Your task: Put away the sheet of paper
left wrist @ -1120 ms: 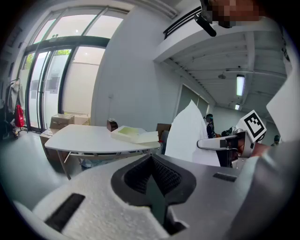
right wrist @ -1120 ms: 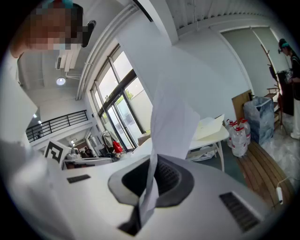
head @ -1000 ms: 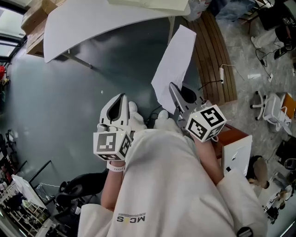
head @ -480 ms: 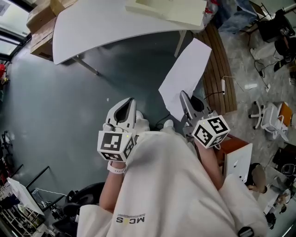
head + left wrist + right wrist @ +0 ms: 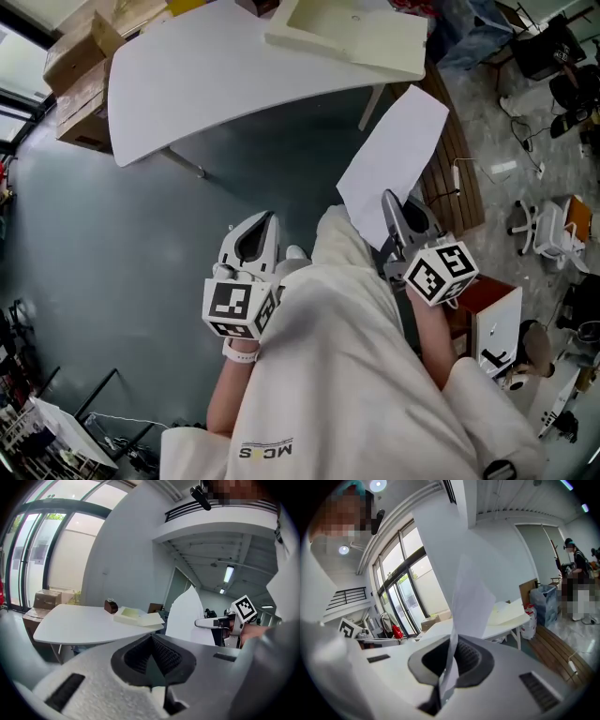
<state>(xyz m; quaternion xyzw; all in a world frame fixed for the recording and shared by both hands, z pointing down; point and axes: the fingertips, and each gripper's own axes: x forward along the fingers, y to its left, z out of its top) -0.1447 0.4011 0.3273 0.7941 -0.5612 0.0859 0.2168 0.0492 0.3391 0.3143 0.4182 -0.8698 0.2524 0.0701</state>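
Sheet of paper (image 5: 396, 150) stands pinched in right gripper (image 5: 392, 214), left gripper (image 5: 253, 236) pressed together, empty; firm pinch advisable toward table (image 5: 187, 84), upper frame.

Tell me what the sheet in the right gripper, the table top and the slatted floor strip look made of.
Sheet of paper: thin matte white paper; it bows and creases where the right gripper pinches it. Table top: smooth white, probably laminate or painted board; even, grainless surface. Floor strip: brown wood planks, parallel seams showing.
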